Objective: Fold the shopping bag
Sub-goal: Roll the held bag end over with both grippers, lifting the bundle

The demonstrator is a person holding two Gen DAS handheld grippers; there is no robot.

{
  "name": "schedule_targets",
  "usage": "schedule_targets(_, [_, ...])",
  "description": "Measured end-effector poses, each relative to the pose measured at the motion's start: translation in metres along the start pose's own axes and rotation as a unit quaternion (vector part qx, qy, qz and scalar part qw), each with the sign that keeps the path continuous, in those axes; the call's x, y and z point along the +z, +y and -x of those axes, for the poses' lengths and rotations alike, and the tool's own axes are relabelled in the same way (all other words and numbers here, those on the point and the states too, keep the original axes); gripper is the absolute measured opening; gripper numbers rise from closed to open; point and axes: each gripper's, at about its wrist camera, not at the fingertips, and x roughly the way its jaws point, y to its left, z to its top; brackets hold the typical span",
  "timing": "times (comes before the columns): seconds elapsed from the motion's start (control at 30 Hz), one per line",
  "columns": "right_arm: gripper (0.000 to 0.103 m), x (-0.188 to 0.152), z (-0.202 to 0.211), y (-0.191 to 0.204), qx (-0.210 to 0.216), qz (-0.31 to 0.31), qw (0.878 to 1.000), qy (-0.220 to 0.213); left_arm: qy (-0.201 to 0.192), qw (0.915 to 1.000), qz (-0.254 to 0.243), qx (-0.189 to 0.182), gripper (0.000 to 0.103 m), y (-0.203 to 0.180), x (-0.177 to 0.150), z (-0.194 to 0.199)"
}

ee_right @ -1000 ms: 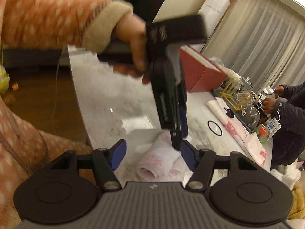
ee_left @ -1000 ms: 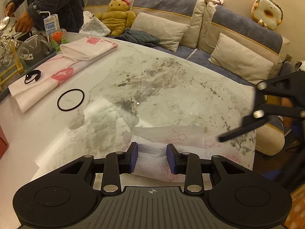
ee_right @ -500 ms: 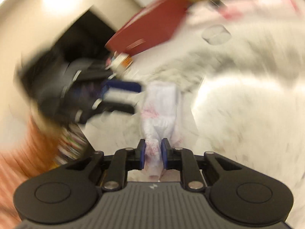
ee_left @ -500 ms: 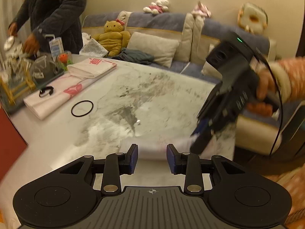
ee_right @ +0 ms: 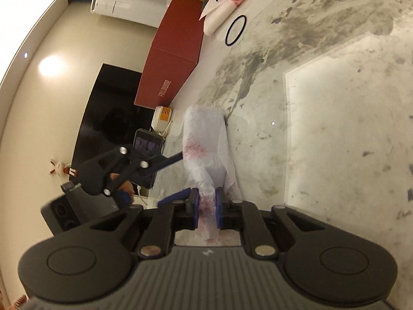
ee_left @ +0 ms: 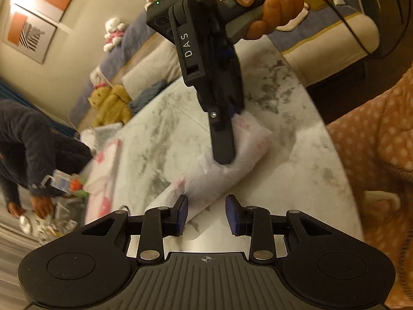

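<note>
Mid-fold: shopping bag (ee_right: 206, 149) already rolled into a narrow bundle on the marble table (ee_right: 335, 129). Right gripper (ee_right: 206, 210) closing, pads pressing on one end of the bag. Left gripper (ee_left: 205, 211) partly open, holding nothing, at the other end. Next, probably: pinch that end, then fold over.

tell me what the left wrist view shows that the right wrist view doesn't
Only the left wrist view: the sofa with plush toys, a person in a dark jacket, and the hand holding the right gripper.

Only the right wrist view: the red box, black ring, phone, and the right gripper closing on the bag's end.

Both: the rolled white shopping bag on the marble table, and the left gripper, not clamping it.
</note>
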Motion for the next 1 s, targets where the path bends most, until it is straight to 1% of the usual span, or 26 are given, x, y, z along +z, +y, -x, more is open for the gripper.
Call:
schedule_targets(0.07, [0.01,-0.003,0.001,-0.002,0.009,-0.014,1.0,0.0,-0.006,1.0,-0.003,0.0,0.034,0.0,0.004,-0.002])
schedule_targets(0.1, [0.011,-0.005,0.001,-0.003,0.012,-0.02,1.0,0.0,-0.011,0.9999,-0.013,0.0,0.034,-0.001,0.007,-0.003])
schedule_targets(0.13, [0.013,-0.007,0.0,-0.004,0.02,-0.028,0.999,-0.001,-0.013,0.9997,-0.021,0.002,0.034,-0.004,0.008,-0.003])
schedule_targets(0.2, [0.013,-0.013,-0.002,-0.007,0.044,-0.048,0.998,-0.008,-0.015,0.9992,-0.035,0.007,0.034,-0.008,0.011,-0.002])
schedule_targets(0.27, [0.014,-0.02,-0.003,-0.014,0.073,-0.069,0.995,-0.019,-0.019,0.9989,-0.037,0.019,0.034,-0.014,0.011,-0.001])
schedule_targets(0.37, [0.015,-0.027,-0.002,-0.024,0.104,-0.088,0.99,-0.038,-0.031,0.9982,-0.034,0.039,0.034,-0.023,0.005,0.003])
schedule_targets(0.47, [0.015,-0.03,0.001,-0.03,0.119,-0.097,0.987,-0.047,-0.038,0.9969,-0.043,0.054,0.034,-0.03,-0.001,0.006])
schedule_targets(0.53, [0.015,-0.03,-0.001,-0.03,0.114,-0.096,0.988,-0.041,-0.035,0.9962,-0.048,0.064,0.034,-0.031,-0.003,0.006])
schedule_targets(0.63, [0.015,-0.027,-0.006,-0.022,0.111,-0.088,0.99,-0.022,-0.044,0.9942,-0.06,0.079,0.034,-0.03,-0.004,0.008])
schedule_targets(0.73, [0.015,-0.024,-0.009,-0.013,0.09,-0.079,0.993,-0.003,-0.05,0.9913,-0.093,0.078,0.034,-0.034,-0.001,0.014])
schedule_targets(0.87, [0.015,-0.02,-0.013,-0.002,0.06,-0.064,0.996,0.029,-0.051,0.9836,-0.147,0.091,0.035,-0.045,0.002,0.02])
schedule_targets(0.93, [0.015,-0.017,-0.017,0.003,0.054,-0.056,0.996,0.044,-0.055,0.9808,-0.161,0.096,0.045,-0.049,0.003,0.023])
schedule_targets(1.0, [0.015,-0.014,-0.021,0.009,0.047,-0.045,0.996,0.057,-0.06,0.9788,-0.17,0.096,0.048,-0.053,0.001,0.026])
